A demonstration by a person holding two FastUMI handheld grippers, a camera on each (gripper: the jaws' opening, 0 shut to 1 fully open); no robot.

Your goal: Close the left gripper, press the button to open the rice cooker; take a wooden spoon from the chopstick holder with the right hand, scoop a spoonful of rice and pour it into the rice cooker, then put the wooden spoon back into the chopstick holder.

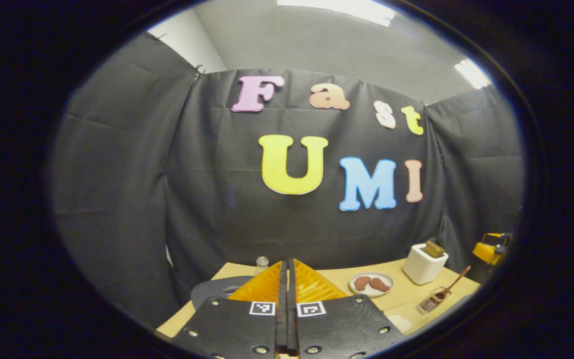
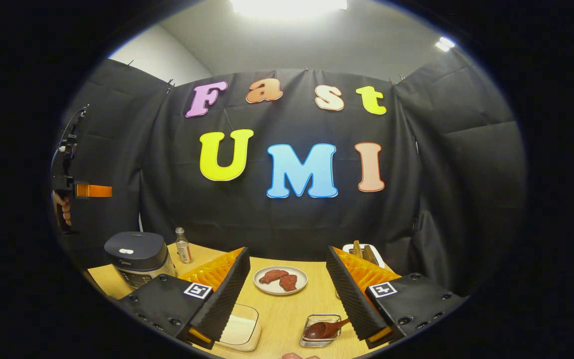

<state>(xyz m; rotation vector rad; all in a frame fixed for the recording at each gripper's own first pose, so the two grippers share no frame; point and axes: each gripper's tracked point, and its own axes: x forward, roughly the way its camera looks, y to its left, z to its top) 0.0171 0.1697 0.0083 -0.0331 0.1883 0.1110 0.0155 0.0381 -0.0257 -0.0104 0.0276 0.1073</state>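
Left gripper [image 1: 287, 279]: fingers pressed together, nothing between them, held above the tabletop [image 1: 337, 275] and aimed at the booth wall. In the right gripper view it appears at 9 o'clock [image 2: 92, 190], high in the air, with a hand [image 2: 64, 208] on its grip.

Right gripper [image 2: 287, 279]: fingers spread wide, holding nothing, hovering over the tabletop's near side.

Rice cooker [image 2: 137, 257]: lid down, at 8 o'clock in the right gripper view, on the tabletop's left end. Small bottle [image 2: 183, 245] just beside it, toward 3 o'clock.

Wooden spoon [image 2: 324, 329]: lies with its bowl in a small clear dish [image 2: 312, 341] at 6 o'clock, handle slanting out toward the right finger.

White chopstick holder [image 1: 424, 264]: at 4 o'clock in the left gripper view, upright, something wooden sticking out of its top.

Plate [image 2: 280, 279] with two reddish-brown pieces at centre. Clear container [image 2: 239, 329] with white contents near the left finger of the right gripper.
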